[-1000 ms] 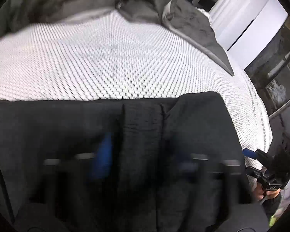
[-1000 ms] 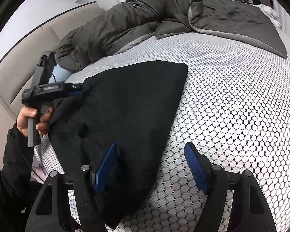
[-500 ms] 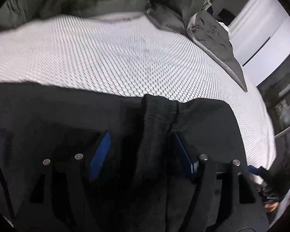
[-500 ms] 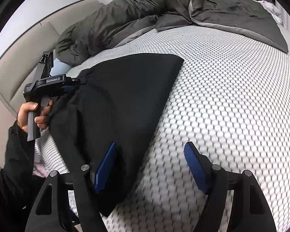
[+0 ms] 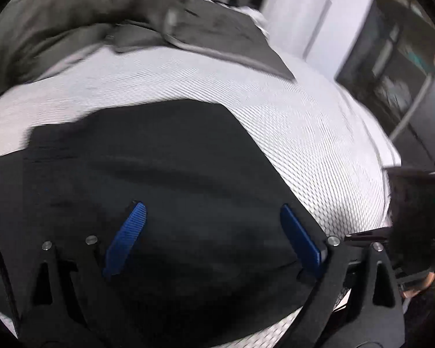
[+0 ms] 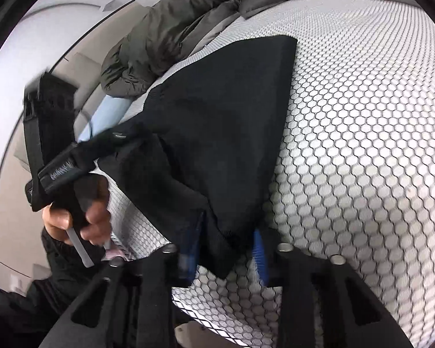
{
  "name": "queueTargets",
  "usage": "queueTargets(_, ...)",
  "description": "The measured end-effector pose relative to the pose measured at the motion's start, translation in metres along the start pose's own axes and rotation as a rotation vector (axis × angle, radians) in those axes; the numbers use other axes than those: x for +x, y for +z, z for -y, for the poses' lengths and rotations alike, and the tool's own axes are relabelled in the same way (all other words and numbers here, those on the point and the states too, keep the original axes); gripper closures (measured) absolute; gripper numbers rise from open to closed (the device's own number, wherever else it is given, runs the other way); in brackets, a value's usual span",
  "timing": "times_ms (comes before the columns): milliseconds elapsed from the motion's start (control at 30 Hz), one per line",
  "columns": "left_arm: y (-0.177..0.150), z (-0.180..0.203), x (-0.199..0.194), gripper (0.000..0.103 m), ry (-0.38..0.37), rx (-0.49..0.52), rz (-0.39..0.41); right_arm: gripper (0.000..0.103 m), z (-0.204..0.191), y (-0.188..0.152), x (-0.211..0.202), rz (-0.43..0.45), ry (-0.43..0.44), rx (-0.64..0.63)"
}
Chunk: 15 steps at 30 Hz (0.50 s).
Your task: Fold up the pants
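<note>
Two grippers: left gripper (image 5: 211, 235) spread wide, empty, over pants (image 5: 165, 174); right gripper (image 6: 227, 246) pinching pants corner, frame bottom centre.

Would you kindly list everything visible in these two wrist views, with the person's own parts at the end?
pants: one, black, spread on the mattress, near corner between the right gripper's fingers
mattress cover: one, white with honeycomb mesh, under the pants
duvet: one, dark grey-green, bunched at the far side of the bed
pillow: one, light blue, beside the duvet at the bed's edge
headboard: one, beige, behind the pillow
left gripper: one, black with blue fingers, open over the pants
right gripper: one, black with blue fingers, closed on the pants corner
left hand: one, bare, gripping the left handle
</note>
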<state>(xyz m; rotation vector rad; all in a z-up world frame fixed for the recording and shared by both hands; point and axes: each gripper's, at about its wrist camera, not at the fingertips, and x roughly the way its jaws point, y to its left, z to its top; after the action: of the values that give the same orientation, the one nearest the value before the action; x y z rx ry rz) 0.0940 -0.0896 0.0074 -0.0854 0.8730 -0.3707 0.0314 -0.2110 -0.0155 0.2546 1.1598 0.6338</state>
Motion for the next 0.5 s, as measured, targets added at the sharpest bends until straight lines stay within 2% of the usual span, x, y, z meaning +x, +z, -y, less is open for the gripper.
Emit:
queueTargets(67, -0.001, 0.014, 0.019, 0.01, 0.051, 0.047, -0.043, 0.082, -0.005, -0.009, -0.003, 0.006, -0.002, -0.01)
queueTargets(133, -0.001, 0.02, 0.032, 0.01, 0.115, 0.048, -0.082, 0.082, -0.012, -0.018, -0.004, 0.001, -0.003, -0.035)
queueTargets(233, -0.002, 0.025, 0.024, 0.01, 0.088, 0.019, -0.067, 0.08, -0.024, -0.031, -0.007, -0.032, -0.029, -0.109)
queueTargets(267, -0.004, 0.03, 0.017, 0.01, 0.072, 0.033, -0.057, 0.075, -0.027, -0.033, -0.011, -0.034, -0.04, -0.137)
queueTargets(300, -0.008, 0.036, 0.009, 0.01, 0.06, 0.064, -0.04, 0.065, -0.028, -0.034, -0.015, -0.026, -0.037, -0.142)
queueTargets(367, -0.017, 0.048, -0.001, 0.01, 0.045, 0.126, -0.02, 0.05, -0.022, -0.03, -0.025, 0.017, -0.02, -0.102)
queueTargets(467, -0.033, 0.056, -0.004, 0.009, 0.035, 0.168, -0.04, 0.051, -0.012, -0.024, -0.026, 0.04, 0.005, -0.026)
queueTargets(500, -0.034, 0.057, 0.001, 0.009, 0.037, 0.166, -0.05, 0.055, -0.01, -0.022, -0.024, 0.047, 0.011, -0.011)
